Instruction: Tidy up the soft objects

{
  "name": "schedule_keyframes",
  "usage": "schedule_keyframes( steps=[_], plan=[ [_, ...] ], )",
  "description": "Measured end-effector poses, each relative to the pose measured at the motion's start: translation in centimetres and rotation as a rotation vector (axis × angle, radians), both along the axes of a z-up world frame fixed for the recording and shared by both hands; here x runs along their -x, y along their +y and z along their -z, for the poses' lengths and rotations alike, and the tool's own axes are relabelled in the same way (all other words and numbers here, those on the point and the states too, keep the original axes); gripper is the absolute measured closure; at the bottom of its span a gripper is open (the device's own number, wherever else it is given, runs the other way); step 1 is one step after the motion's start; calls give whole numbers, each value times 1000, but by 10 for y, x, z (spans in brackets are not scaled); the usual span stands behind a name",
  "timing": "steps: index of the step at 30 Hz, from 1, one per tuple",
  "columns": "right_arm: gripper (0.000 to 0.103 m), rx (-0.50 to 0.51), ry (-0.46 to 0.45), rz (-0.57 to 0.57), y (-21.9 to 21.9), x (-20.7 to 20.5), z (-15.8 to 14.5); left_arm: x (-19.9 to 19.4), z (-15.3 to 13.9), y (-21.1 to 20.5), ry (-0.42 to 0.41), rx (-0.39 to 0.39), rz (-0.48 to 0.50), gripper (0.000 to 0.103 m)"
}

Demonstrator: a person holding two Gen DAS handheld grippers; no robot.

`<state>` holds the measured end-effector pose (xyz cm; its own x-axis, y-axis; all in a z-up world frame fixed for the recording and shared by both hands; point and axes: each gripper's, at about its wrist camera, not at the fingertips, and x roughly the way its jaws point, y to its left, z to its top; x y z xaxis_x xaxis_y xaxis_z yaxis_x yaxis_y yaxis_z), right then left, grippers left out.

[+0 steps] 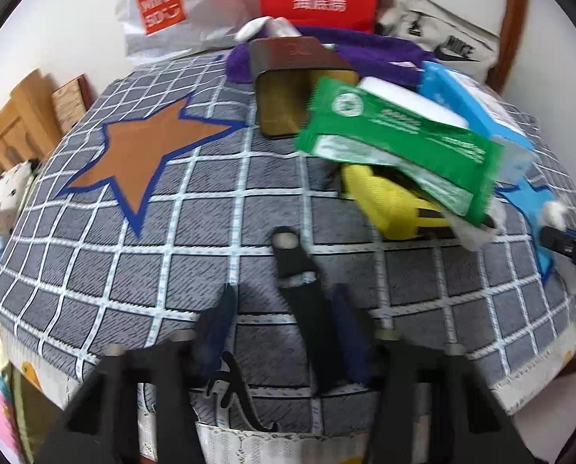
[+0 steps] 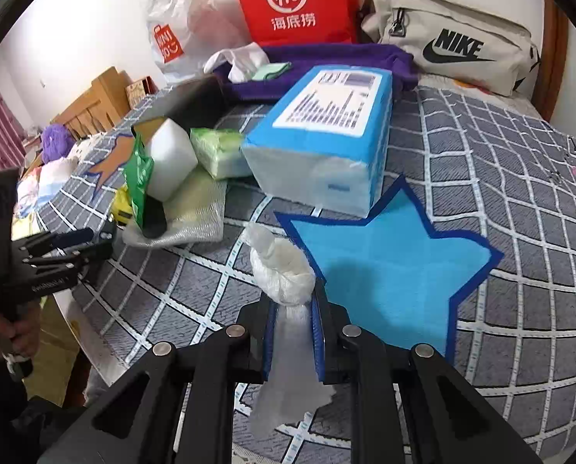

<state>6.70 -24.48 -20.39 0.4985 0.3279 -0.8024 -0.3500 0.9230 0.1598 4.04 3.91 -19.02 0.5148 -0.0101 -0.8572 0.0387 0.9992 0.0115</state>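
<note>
On the bed (image 2: 520, 178), over the blue star (image 2: 396, 270), the right gripper (image 2: 293, 309) has its jaws clenched on a crumpled white wrap (image 2: 284, 270), which bunches above the blue pads and trails down below them. Beyond it stands a blue tissue pack (image 2: 322, 135), with a white sponge (image 2: 171, 158), a green packet (image 2: 139, 181) and a smaller green tissue pack (image 2: 222, 150) heaped beside an open dark box (image 2: 187, 104). A purple towel (image 2: 326, 65) lies behind.

The left gripper (image 1: 284, 309) hovers low over the quilt near the orange star (image 1: 141, 150); a black strap-like thing (image 1: 288, 255) shows between its pads, but blur leaves me unable to tell whether the jaws grip it.

The step in hand seems to be carrying the wrap to the heap or the box. To do it well, keep the squeeze firm, since thin film likely slips, lift the trailing end off the quilt before moving, approach the box from above so the sponge and packet are not knocked, and release only once the wrap rests inside.
</note>
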Motion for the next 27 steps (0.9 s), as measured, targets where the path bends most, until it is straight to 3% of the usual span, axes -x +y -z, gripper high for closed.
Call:
schedule_keyframes(
  steps=[3, 7, 8, 11, 15, 20, 24, 27],
  plan=[
    [86, 0, 24, -7, 4, -3, 10, 3, -1, -9, -11, -33, 33, 80],
    [87, -15, 15, -18, 6, -3, 6, -2, -4, -2, 5, 34, 23, 84],
    [87, -17, 11, -18, 6, -3, 4, -3, -6, -1, 3, 39, 18, 93],
    [87, -32, -3, -23, 5, -2, -5, -6, -13, 4, 5, 74, 22, 95],
    [87, -35, -10, -28, 8, -5, -12, -7, -10, 3, 34, 41, 23, 95],
    [87, -45, -11, -22, 7, -7, -14, -2, -4, 8, 81, 53, 22, 73],
    [87, -44, 3, -18, 6, -8, -9, 3, -2, 4, 70, 49, 9, 67],
    [87, -46, 7, -20, 7, -9, -8, 7, -1, -10, 59, 5, 49, 66]
  ],
)
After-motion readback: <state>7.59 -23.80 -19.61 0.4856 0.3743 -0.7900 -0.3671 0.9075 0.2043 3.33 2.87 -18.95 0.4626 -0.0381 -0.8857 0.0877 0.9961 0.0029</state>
